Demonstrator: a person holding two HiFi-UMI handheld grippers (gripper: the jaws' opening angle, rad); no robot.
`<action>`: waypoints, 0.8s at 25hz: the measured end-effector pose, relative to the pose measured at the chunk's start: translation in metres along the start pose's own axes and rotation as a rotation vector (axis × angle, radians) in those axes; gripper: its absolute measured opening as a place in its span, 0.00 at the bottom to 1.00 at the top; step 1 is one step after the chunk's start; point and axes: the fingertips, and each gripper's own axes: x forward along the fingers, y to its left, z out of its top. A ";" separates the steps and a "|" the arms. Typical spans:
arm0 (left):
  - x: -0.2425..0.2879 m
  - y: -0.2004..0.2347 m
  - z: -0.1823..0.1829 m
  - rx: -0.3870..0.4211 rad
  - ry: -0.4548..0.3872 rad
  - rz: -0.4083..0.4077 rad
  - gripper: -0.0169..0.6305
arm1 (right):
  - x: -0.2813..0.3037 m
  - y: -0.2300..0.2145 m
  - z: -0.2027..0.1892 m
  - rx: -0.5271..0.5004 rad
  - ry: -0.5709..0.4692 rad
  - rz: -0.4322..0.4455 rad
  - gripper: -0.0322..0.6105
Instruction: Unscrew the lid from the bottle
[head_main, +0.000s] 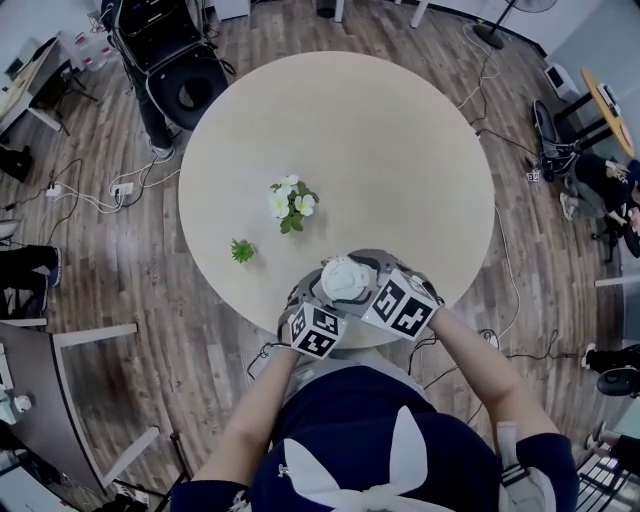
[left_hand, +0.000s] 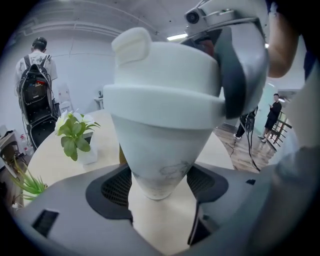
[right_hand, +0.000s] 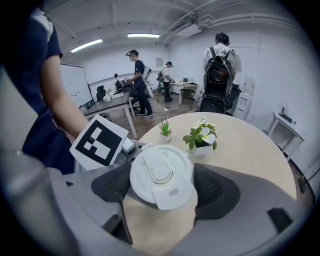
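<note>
A white bottle (head_main: 343, 279) with a flip-top lid (right_hand: 161, 176) is held over the near edge of the round table (head_main: 400, 150). In the left gripper view, the tapered lower body of the bottle (left_hand: 159, 165) sits between the left gripper's (left_hand: 159, 200) dark pads (left_hand: 114, 189), which press on it from both sides. My right gripper (right_hand: 162, 200) comes from above, its pads (right_hand: 216, 191) closed against the rim of the lid. From the head view both marker cubes crowd round the bottle, left gripper (head_main: 312, 300) near me, right gripper (head_main: 372, 270) at the right.
A small pot of white flowers (head_main: 291, 203) and a tiny green plant (head_main: 241, 250) stand on the table beyond the bottle. A black chair (head_main: 185, 85) stands at the table's far left. Several people stand in the room behind.
</note>
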 end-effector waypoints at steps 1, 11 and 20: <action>0.000 0.000 0.000 0.007 0.000 -0.002 0.55 | 0.000 0.001 -0.001 -0.033 0.012 0.024 0.66; -0.001 -0.001 -0.001 0.013 -0.004 -0.007 0.55 | 0.000 0.011 -0.005 -0.464 0.222 0.283 0.66; 0.000 -0.001 -0.001 0.009 0.001 -0.006 0.55 | 0.000 0.012 -0.012 -0.845 0.437 0.375 0.66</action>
